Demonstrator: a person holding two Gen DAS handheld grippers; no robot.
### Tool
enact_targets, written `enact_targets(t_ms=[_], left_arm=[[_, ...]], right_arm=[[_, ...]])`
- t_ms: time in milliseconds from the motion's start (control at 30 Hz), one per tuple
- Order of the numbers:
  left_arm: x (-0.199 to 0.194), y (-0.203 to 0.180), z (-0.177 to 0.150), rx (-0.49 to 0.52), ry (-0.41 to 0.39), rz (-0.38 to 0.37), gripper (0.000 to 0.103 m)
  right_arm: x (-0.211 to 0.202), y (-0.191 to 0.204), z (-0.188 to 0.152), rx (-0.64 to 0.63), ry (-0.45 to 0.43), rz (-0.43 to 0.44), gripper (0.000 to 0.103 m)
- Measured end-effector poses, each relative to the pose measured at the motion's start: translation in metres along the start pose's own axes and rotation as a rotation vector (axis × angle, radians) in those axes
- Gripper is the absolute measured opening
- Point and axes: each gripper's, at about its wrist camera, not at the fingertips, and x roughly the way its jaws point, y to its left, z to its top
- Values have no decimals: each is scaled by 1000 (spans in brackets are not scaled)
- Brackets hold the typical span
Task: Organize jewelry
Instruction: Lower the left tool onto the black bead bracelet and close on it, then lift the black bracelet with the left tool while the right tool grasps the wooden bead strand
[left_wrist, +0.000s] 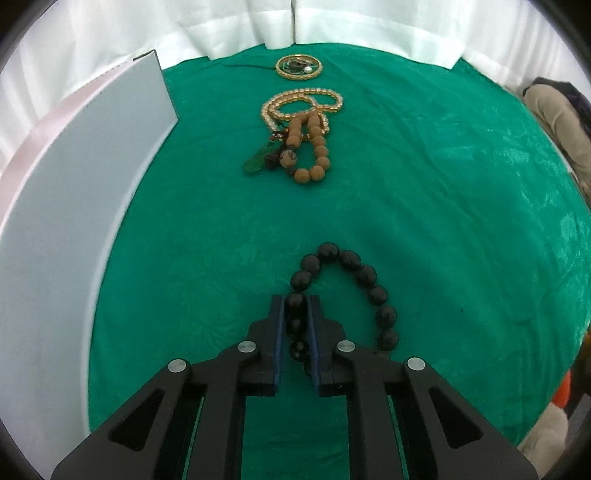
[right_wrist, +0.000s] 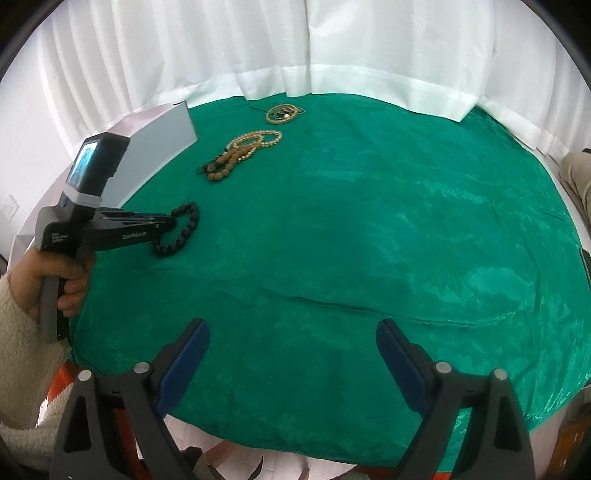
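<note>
A bracelet of black beads (left_wrist: 349, 259) lies on the green cloth (left_wrist: 424, 221) close in front of me. My left gripper (left_wrist: 295, 301) is shut on its near left side, with several beads pinched between the blue pads. The right wrist view shows that left gripper (right_wrist: 173, 221) held in a hand at the table's left, on the black bracelet (right_wrist: 192, 218). Farther back lie a brown wooden bead bracelet (left_wrist: 316, 155), an amber bead necklace (left_wrist: 295, 103) and a gold bangle (left_wrist: 298, 67). My right gripper (right_wrist: 292, 326) stands open over the cloth's near edge, holding nothing.
A pale grey box lid (left_wrist: 74, 184) stands along the left of the table. White curtains (right_wrist: 332, 48) hang behind. A green pendant (left_wrist: 255, 162) lies beside the brown beads. The cloth has a long crease (right_wrist: 351, 304) near my right gripper.
</note>
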Motion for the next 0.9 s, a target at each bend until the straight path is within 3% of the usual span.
enact_targets(t_ms=[200,400,533,667,767,900], left_arm=[[-37,19,-5,-122,-86,-121,10],[-83,35,-10,-187,-170,-185,10],[-96,53,-15,-238,-184,-234,10],[-100,76,-24,-302,-177,-274,10],[-101,85,-32,-321,-174,-261,10],[-104,92,-41,-336,-178,-257,10]], right_arm=[[-1,3,-1,-10,1,9,93],[5,7,2,-7,19,29,93],[3,10,12,-23,15,55,93],[-6,6,44,-58,-16,59,93],[3,7,77,-91,-1,56,93],[36,17,130,-72,22,147,93]])
